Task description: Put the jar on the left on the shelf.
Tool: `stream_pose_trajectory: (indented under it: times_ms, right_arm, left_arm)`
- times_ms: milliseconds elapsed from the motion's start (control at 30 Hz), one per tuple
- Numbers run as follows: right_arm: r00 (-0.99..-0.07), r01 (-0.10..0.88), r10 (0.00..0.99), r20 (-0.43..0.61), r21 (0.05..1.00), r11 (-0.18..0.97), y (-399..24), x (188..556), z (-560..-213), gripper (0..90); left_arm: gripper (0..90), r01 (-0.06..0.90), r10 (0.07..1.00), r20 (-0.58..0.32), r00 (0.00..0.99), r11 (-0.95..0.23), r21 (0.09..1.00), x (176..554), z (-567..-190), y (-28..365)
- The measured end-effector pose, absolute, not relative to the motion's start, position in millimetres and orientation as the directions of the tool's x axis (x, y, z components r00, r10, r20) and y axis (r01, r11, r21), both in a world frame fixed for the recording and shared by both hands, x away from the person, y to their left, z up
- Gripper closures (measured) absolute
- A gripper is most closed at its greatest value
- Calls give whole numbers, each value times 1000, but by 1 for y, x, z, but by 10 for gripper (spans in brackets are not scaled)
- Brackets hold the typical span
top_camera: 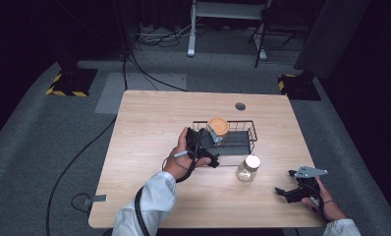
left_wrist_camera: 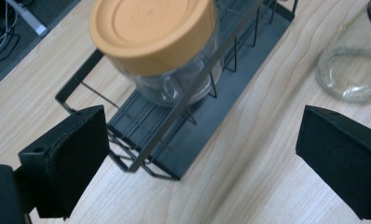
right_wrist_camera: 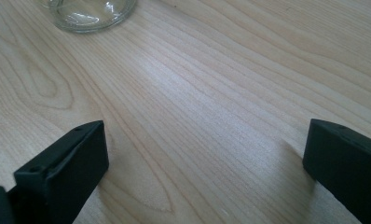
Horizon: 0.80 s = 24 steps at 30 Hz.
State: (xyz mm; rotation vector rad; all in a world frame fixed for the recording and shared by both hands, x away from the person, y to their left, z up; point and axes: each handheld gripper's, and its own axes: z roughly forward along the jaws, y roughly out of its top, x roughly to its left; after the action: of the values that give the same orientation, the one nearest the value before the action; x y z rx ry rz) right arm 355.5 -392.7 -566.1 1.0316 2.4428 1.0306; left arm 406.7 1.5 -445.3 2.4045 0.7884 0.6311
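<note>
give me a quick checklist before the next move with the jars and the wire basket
1. Left gripper open, nothing between its jaws: ok.
2. Orange-lidded jar inside the black wire basket: ok; whether it sits flat on the basket floor: cannot tell.
3. White-lidded jar upright on the table, outside the basket: ok.
4. Right gripper open and empty, over bare wood near that jar: ok.
5. Room left in the basket beside the orange-lidded jar: ok.

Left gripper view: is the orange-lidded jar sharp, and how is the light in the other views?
Left gripper view: orange-lidded jar slightly soft. High view: table bright, surroundings dark. Right gripper view: pale sheen on the wood, fingers sharp.
</note>
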Motion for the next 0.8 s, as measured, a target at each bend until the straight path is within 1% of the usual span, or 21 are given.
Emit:
stream_pose_trajectory:
  times_ms: [433,533,633,800]
  right_arm:
    - [-699,503,715,6,715,486,-393,355,-566,1]
    - [-699,503,715,6,714,486,-393,355,-566,1]
    - [-699,503,715,6,715,486,-393,355,-566,1]
    - [-699,503,715,6,714,486,-393,355,-566,1]
  left_arm:
    - [22,404,613,305,729,-745,531,395,-475,22]
    - [22,411,615,302,729,-745,525,391,-480,27]
    - [22,411,607,321,727,-759,505,385,-485,33]
    - [22,416,598,321,734,-770,484,376,-493,46]
